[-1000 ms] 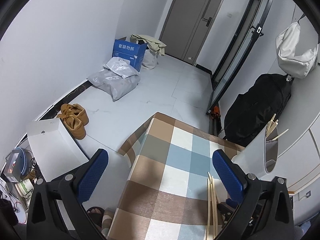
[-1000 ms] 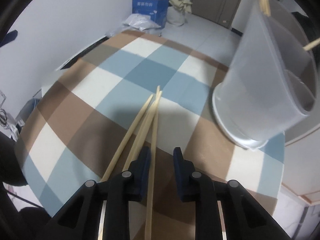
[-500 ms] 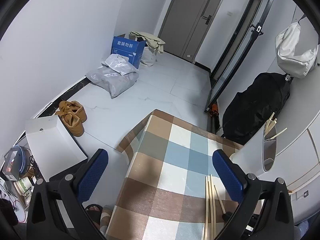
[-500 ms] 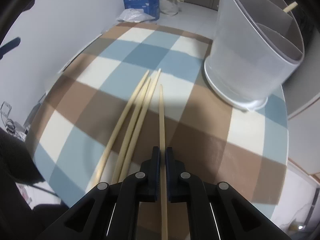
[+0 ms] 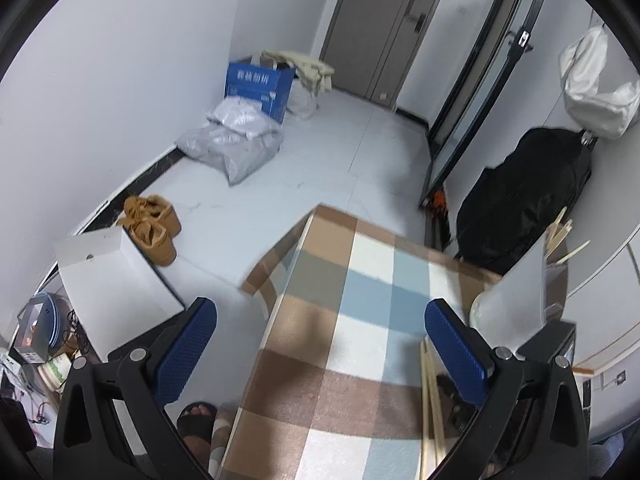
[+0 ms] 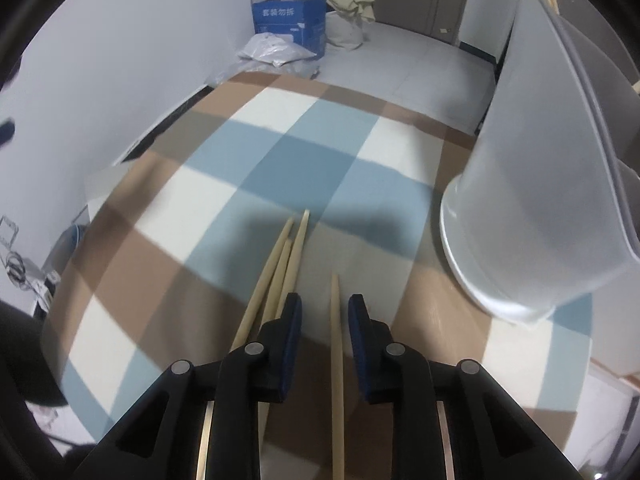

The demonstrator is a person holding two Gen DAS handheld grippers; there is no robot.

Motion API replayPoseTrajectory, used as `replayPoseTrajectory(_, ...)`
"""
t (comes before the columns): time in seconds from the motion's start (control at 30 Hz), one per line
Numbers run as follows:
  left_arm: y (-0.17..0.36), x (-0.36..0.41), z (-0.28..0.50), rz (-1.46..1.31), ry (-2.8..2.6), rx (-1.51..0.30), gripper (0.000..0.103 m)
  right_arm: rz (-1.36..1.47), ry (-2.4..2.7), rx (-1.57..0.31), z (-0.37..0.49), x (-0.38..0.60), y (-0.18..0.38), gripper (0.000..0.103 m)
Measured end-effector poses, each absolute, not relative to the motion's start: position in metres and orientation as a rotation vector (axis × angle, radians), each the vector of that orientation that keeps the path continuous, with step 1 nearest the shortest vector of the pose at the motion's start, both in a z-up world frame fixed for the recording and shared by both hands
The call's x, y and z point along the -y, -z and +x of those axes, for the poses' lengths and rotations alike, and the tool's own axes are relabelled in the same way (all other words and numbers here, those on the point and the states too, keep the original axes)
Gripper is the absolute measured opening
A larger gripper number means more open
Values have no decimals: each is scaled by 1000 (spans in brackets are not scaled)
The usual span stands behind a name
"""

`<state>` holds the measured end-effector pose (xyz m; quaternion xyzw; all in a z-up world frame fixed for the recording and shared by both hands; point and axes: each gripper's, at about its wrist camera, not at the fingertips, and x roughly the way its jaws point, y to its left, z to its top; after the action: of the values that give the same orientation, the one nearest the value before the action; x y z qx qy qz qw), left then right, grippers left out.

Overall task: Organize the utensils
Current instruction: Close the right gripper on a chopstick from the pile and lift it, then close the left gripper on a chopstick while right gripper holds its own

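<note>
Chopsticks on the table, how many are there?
4 pale wooden chopsticks: one between the open right gripper fingers, three bunched just left. More stand in the white plastic holder.

A tablecloth (image 6: 280, 152) checked in brown, cream and pale blue carries pale wooden chopsticks (image 6: 280, 268) beside a frosted white holder (image 6: 532, 200), framed by black grippers with blue finger pads (image 5: 184, 350), and a blue box (image 5: 258, 88) sits on the pale grey floor (image 5: 320, 168).

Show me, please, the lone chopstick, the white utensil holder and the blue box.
lone chopstick (image 6: 335, 344): right wrist view, middle of shaft.
white utensil holder (image 6: 532, 184): right wrist view, outer wall.
blue box (image 6: 286, 24): right wrist view, printed front.
</note>
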<state>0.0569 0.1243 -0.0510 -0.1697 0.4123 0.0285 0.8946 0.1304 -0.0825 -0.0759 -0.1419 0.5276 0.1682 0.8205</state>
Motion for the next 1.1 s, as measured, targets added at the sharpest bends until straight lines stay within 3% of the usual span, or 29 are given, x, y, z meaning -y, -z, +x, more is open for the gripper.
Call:
replayPoseTrajectory(0.07,55,-124,59,-351,-67,-874,101,-283,-364,-1121,132,84,75,4)
replayPoseTrajectory(0.1,58,-122,61,-346,-70,-888,101,-265,-374,-1124,132,86,75,4)
replayPoseTrajectory(0.57,100,-31,65,-136,190,-1158,101,123,-369,-804,94,173,-22,4)
replayPoseTrajectory(0.77,122,-2,60,-26,200,-1250,101,258,-350,-744,88,208,-30,4)
replayPoseTrajectory(0.87,130,0,59,0,172,-1293,92,284,-348,-722,84,219,-37,4)
replayPoseTrajectory(1.1,130,2,62,39,104,-1303,86,310,-349,-648,73,239,-57,4)
